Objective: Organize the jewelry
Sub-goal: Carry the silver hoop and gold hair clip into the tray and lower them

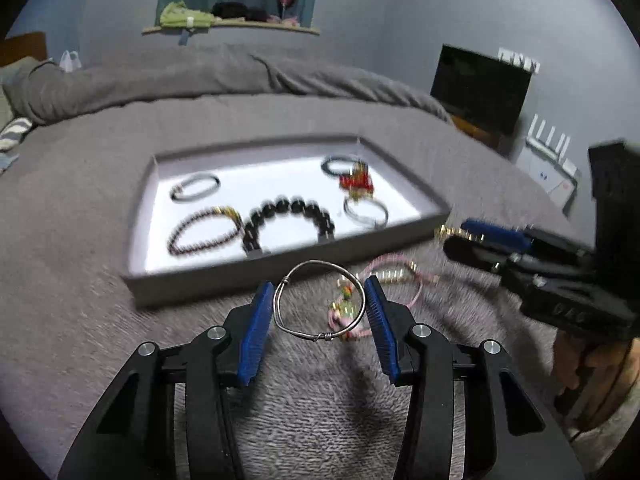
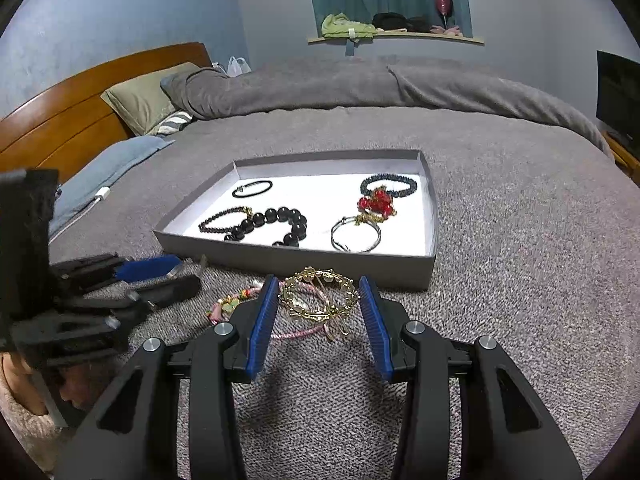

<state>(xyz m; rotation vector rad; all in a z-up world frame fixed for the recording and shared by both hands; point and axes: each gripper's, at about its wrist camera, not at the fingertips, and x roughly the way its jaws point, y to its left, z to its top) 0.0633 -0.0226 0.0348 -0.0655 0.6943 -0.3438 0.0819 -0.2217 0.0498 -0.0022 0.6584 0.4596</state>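
Note:
My left gripper (image 1: 319, 292) is shut on a thin silver wire bangle (image 1: 304, 335), which spans the gap between the blue pads and hangs just above the grey blanket. My right gripper (image 2: 318, 284) is shut on a gold chain bracelet (image 2: 312, 314), gripped on both sides. Just beyond both grippers lies a flat grey tray (image 2: 380, 270) with a white floor. It holds several bracelets, among them large black beads (image 2: 280, 216), red beads (image 2: 376, 200) and another silver bangle (image 2: 356, 236). A pink cord bracelet (image 2: 296, 334) with small charms lies on the blanket under the grippers.
Everything rests on a bed with a grey blanket (image 2: 520, 280). A rolled duvet (image 2: 360, 84) runs along the far side, with pillows (image 2: 144, 100) and a wooden headboard (image 2: 60, 112) to the left. A dark screen (image 1: 480, 88) stands at the right. A hand (image 1: 592, 364) holds the right gripper.

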